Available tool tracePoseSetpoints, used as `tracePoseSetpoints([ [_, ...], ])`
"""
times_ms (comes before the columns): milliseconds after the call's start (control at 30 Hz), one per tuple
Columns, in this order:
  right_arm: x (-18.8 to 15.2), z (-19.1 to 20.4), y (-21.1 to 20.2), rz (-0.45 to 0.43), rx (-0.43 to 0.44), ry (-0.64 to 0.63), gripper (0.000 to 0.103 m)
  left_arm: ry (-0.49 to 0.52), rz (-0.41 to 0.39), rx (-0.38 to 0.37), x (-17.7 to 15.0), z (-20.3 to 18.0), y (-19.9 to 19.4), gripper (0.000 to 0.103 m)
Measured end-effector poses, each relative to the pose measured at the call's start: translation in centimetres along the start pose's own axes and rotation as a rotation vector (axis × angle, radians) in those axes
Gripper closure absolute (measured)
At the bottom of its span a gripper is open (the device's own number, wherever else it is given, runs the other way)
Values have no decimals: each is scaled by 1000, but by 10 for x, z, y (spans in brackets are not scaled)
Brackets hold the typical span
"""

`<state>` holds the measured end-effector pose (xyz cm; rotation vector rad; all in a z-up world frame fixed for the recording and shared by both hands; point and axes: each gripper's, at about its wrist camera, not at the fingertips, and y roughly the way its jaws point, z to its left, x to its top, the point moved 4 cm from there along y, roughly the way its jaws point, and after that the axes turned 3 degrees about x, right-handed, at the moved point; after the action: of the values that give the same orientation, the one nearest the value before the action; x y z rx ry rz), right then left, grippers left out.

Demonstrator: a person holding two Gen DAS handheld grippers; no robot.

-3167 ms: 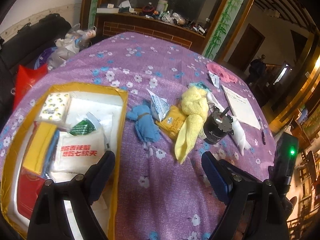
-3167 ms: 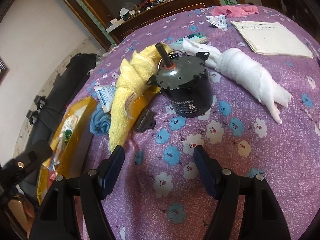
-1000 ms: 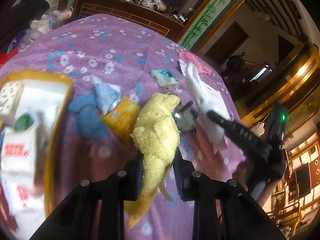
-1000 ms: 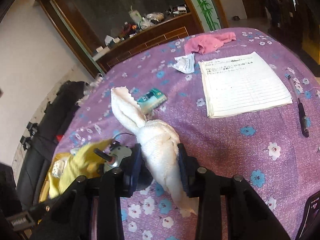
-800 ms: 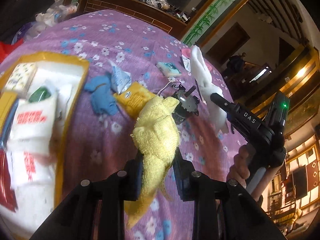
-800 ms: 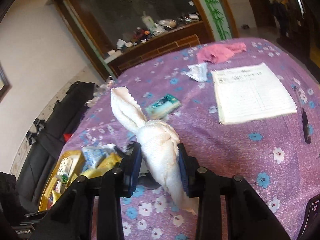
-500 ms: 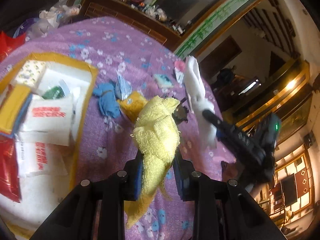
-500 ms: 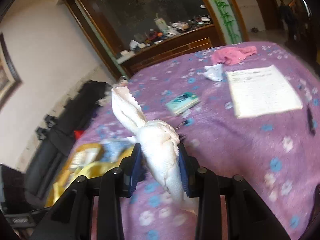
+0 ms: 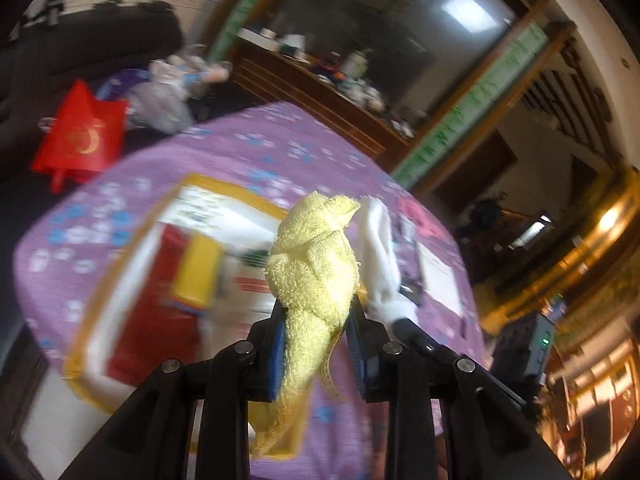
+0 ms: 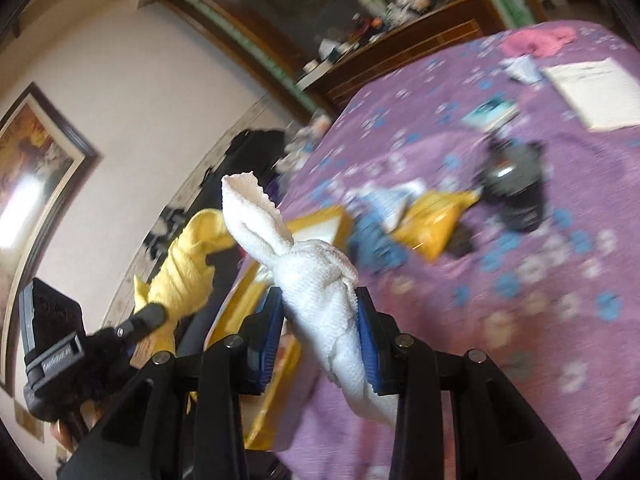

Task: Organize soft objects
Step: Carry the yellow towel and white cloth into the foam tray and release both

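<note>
My left gripper is shut on a knotted yellow towel and holds it in the air above the yellow-rimmed box of packets. My right gripper is shut on a knotted white towel, also lifted, near the box's corner. The white towel shows in the left wrist view just right of the yellow one; the yellow towel shows in the right wrist view at the left. A blue cloth lies on the purple flowered tablecloth.
A black motor, a yellow packet, a paper sheet and a pink cloth lie on the table. A red bag and plastic bags sit beyond the table's far edge. A cluttered wooden cabinet stands behind.
Both grippers closed on their towels, lifted them off the table and swung left toward the yellow-rimmed box. The views are now motion-blurred.
</note>
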<state>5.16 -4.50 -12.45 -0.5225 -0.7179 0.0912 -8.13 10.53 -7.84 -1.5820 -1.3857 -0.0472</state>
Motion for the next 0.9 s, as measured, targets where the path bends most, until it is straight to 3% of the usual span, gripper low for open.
tracePoseSetpoints([
  [300,-36,52,62,156,55,-58,68,-44,0,175,-12,70,8,76],
  [533,-53,70,91,187,-48,-175,67,-32,-2,258,-15,91,23,76],
  [633,-60,70,98,194,-104,-215,65,-53,24,258,-19,99,29,75],
  [767,-63,70,97,181,-112,-246,62,-60,17,298,-19,101,28,62],
  [867,-62,71,93,167,-79,-244,53,-66,-43,328,-16,99,20,33],
  [900,-62,71,91,160,-68,-241,49,-62,-55,331,-16,97,18,32],
])
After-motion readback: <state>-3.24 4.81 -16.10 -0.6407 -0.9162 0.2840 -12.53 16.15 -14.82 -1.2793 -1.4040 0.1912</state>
